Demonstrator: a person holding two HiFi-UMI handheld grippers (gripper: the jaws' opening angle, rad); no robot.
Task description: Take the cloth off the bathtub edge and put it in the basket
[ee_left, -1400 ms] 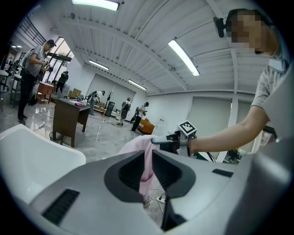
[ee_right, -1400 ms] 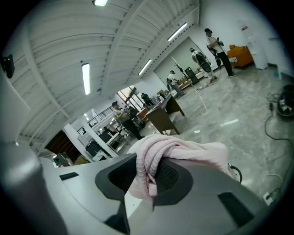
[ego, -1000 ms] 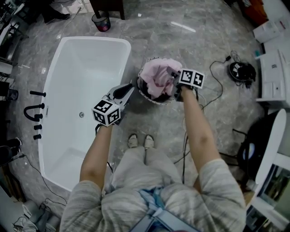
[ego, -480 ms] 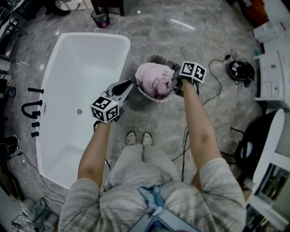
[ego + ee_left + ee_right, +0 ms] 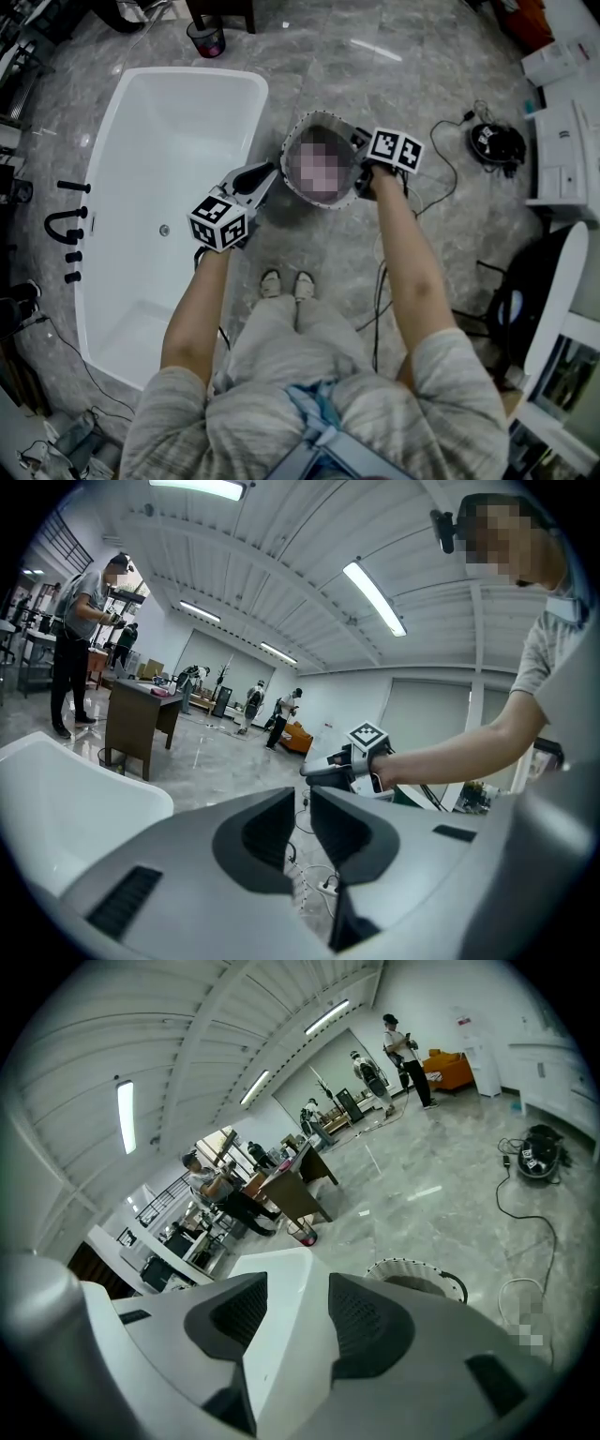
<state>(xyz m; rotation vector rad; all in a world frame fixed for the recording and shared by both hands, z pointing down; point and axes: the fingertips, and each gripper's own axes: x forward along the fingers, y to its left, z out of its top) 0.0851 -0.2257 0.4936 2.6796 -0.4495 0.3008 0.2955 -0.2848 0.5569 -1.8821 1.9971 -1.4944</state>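
1. The right gripper hangs at the right rim of the basket. Its jaws are about half apart, have just been opening, and have nothing between them.
2. The left gripper is held out on the basket's other side. Its jaws are drawn all but together and it carries nothing.
3. Between the two tools, the pink cloth lies heaped inside the basket and fills it nearly to the rim. Neither gripper appears to be touching it.
4. The basket stands on the grey marble floor, just beside the long edge of the white bathtub and toward the tub's far corner. That edge now shows bare, so the job looks done.
5. The cloth reads as light, soft and limp. It will likely sag and trail from any single grip rather than keep its shape, and it is neither fragile nor slippery.
6. If it needs shifting again, the best hold is probably a raised fold at the top of the heap. The jaws should pinch through several layers, so that a loose corner does not catch on the basket's rim.
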